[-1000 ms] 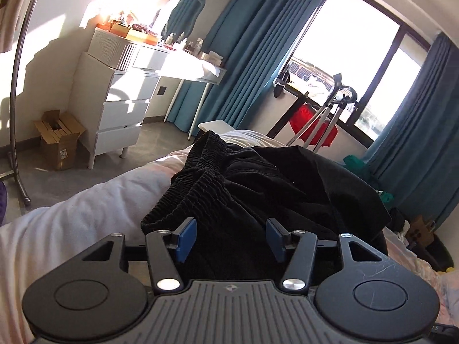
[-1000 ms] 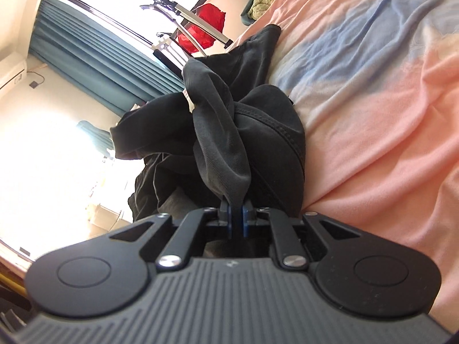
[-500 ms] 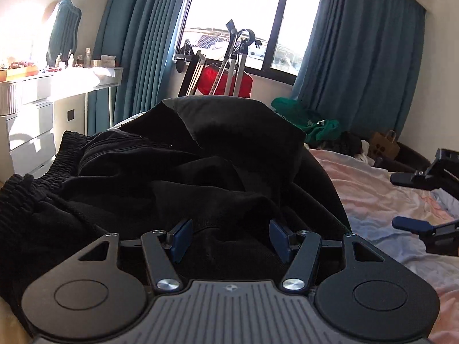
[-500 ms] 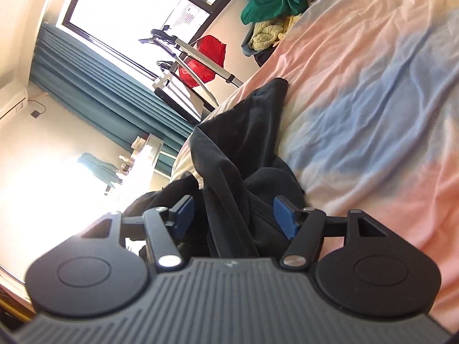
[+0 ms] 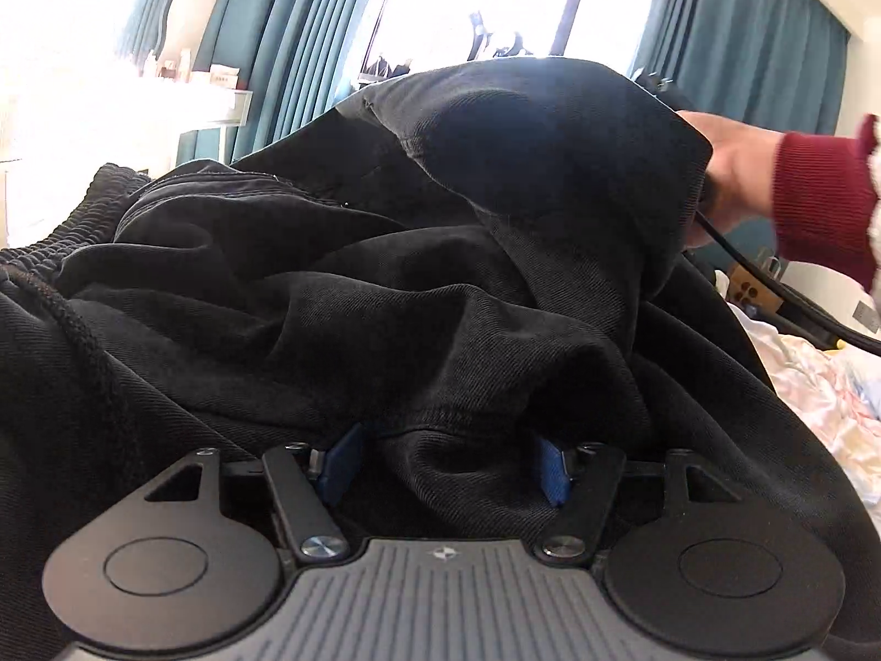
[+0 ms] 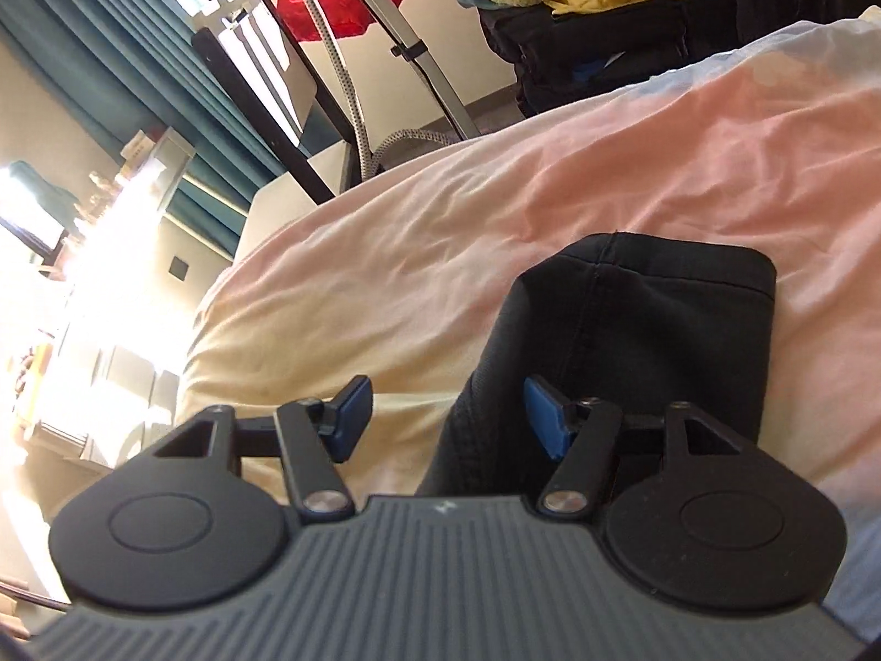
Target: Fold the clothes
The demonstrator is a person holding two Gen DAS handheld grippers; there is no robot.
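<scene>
Lying in a loose black heap across the bed, the trousers (image 5: 385, 286) fill most of the left wrist view, with the ribbed waistband (image 5: 49, 253) at the far left and a raised hump of cloth in the upper middle. The left tongs (image 5: 443, 465) are opening, their blue pads wide apart with a fold of the cloth bulging between them; the pads do not look to be pressing on it. The right tongs (image 6: 449, 421) are easing inward but stand wide; one trouser leg end (image 6: 661, 319) lies flat on the pink sheet (image 6: 495, 209) at centre right, its edge passing under the right pad, nothing gripped.

The risk I see is the left tongs pinching several layers at once in that bunched fold, which would drag the whole heap instead of a single edge. The right tongs sit off-centre to the leg, so a closing bite could catch only sheet, or sheet along with cloth. A hand (image 5: 727, 165) in a red cuff at the upper right edge trails a black cable (image 5: 771, 286) that could snag on the cloth.

No brand, label or writing is readable in either view.
</scene>
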